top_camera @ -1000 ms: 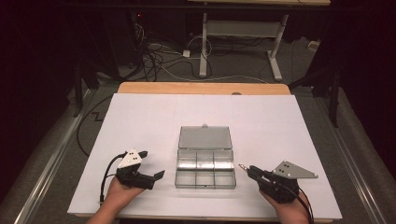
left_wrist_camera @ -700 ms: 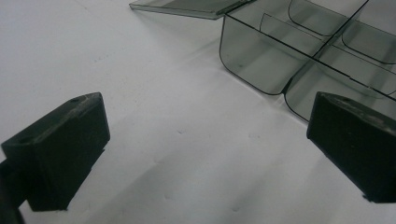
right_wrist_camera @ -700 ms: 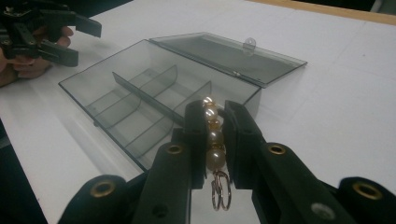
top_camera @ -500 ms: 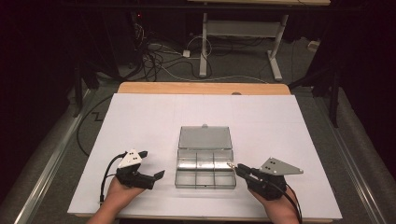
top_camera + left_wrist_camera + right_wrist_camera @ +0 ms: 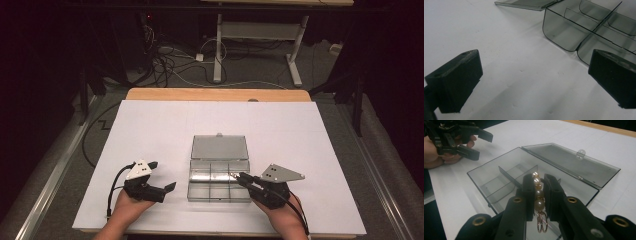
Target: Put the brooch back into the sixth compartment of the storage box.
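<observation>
No readable text, label, brand, number or sign anywhere: none on the clear compartment box (image 5: 219,172), none on the white bench (image 5: 150,130), none on the grey plates atop the grippers.

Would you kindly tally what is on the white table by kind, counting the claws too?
Claws: 2, the left claw open and the right claw shut on the pearl piece.
Clear compartment boxes: 1, the box with its lid lying open.
Pearl pieces: 1, the pearl piece with gold rings.
Total: 4
</observation>
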A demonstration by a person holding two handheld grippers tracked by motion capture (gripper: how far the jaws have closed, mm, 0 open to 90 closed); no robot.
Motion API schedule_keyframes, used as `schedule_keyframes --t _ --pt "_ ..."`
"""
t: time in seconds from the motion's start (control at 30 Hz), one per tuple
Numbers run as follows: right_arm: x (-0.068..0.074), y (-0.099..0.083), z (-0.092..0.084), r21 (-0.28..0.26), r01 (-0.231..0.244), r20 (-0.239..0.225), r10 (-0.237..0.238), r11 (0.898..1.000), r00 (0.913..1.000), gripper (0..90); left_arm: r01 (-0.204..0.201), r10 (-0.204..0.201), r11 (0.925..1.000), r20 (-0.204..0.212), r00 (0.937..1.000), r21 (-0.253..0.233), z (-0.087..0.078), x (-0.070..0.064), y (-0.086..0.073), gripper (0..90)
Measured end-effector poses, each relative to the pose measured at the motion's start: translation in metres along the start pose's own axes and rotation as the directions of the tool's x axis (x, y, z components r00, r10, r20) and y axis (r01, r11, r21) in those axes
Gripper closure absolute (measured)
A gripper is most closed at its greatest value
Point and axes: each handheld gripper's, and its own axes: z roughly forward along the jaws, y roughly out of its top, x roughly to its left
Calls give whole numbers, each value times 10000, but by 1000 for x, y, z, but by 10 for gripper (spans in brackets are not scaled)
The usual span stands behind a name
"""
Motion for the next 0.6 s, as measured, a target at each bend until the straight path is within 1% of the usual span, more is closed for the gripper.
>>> schedule_keyframes --t 0.23,0.5,0.6 --pt "1 -6 6 246 -11 -32 11 9997 10000 817 9 -8 10000 48 10000 -13 0 0 0 0" --pt "3 -14 7 418 -57 -11 57 9991 10000 817 43 -43 10000 62 10000 -22 0 1 0 0" --pt "3 -16 6 444 -27 52 24 9990 10000 817 -71 71 10000 52 10000 6 0 0 0 0"
